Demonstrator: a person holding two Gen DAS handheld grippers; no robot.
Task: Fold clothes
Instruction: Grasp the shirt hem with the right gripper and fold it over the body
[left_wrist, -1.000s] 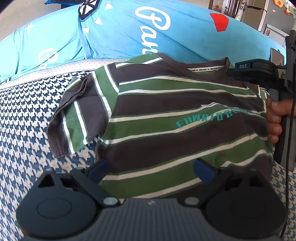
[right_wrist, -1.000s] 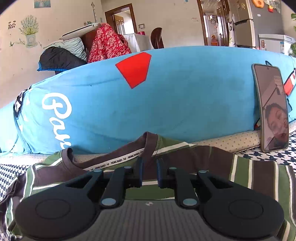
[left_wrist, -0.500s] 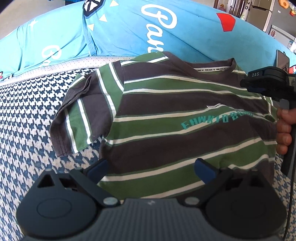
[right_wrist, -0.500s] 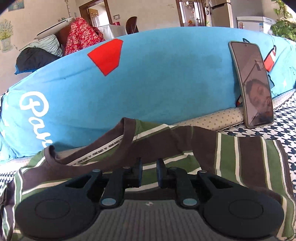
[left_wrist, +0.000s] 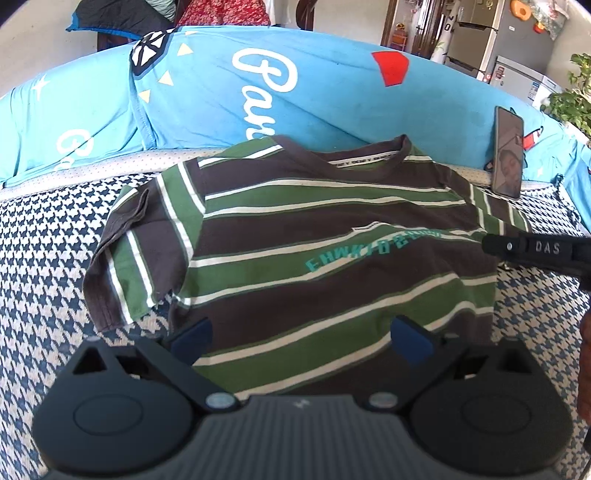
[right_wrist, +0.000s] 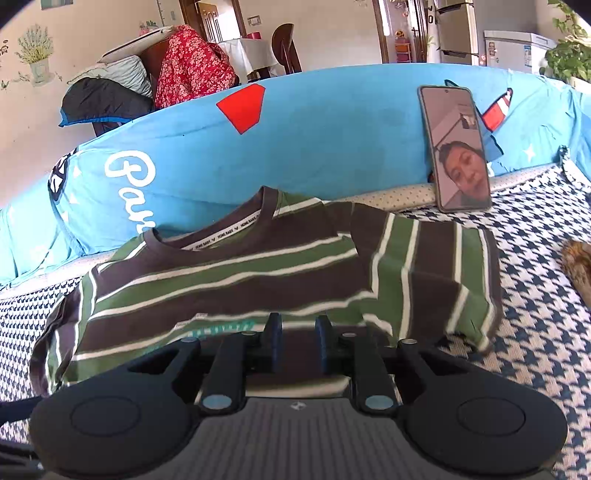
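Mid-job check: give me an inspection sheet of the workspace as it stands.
Surface: navy-and-white houndstooth sofa cover, bare around the shirt.
Job's things: green, brown and white striped T-shirt spread flat, print up, collar toward the blue printed backrest cushion; both sleeves unfolded.
Clutter: smartphone propped upright against the cushion, beside the shirt's sleeve; brownish object at the right edge, unidentifiable.
Grippers: left gripper wide open over the hem; right gripper narrowly open over the chest, gripping nothing.
Cables: thin dark cable at the lower right edge.
Surroundings: fridge, chair draped in red floral cloth, potted plant.
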